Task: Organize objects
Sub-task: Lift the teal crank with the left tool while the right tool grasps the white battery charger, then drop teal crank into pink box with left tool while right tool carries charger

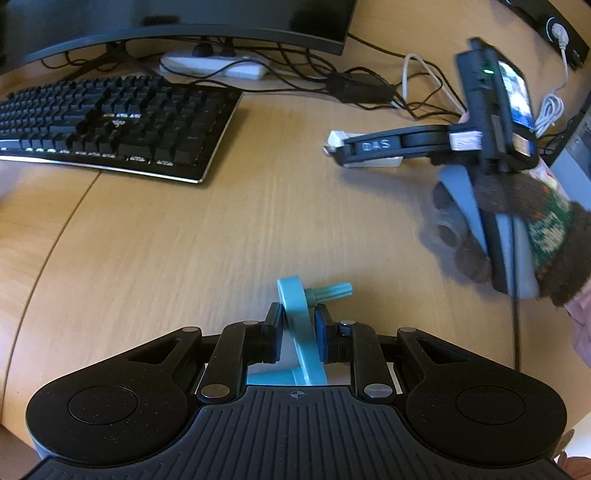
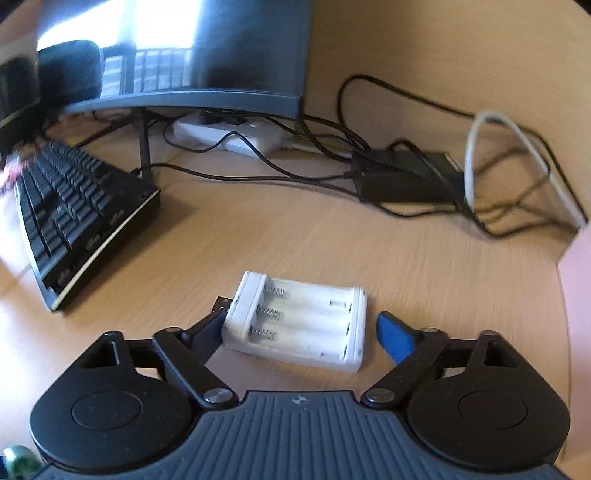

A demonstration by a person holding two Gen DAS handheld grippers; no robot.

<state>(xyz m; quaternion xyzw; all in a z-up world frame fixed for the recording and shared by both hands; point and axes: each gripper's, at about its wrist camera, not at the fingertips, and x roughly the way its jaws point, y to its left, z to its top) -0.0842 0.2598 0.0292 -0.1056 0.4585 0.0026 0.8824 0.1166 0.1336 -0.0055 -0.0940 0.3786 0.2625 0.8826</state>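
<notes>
My left gripper is shut on a teal plastic part with a ribbed peg sticking out to the right, held over the wooden desk. My right gripper is open, its fingers on either side of a white empty battery holder lying on the desk; the left finger touches or nearly touches it. The right gripper also shows in the left wrist view at the right, around the white holder.
A black keyboard lies at the far left under a curved monitor. A white power strip, a black power brick and tangled cables lie along the back.
</notes>
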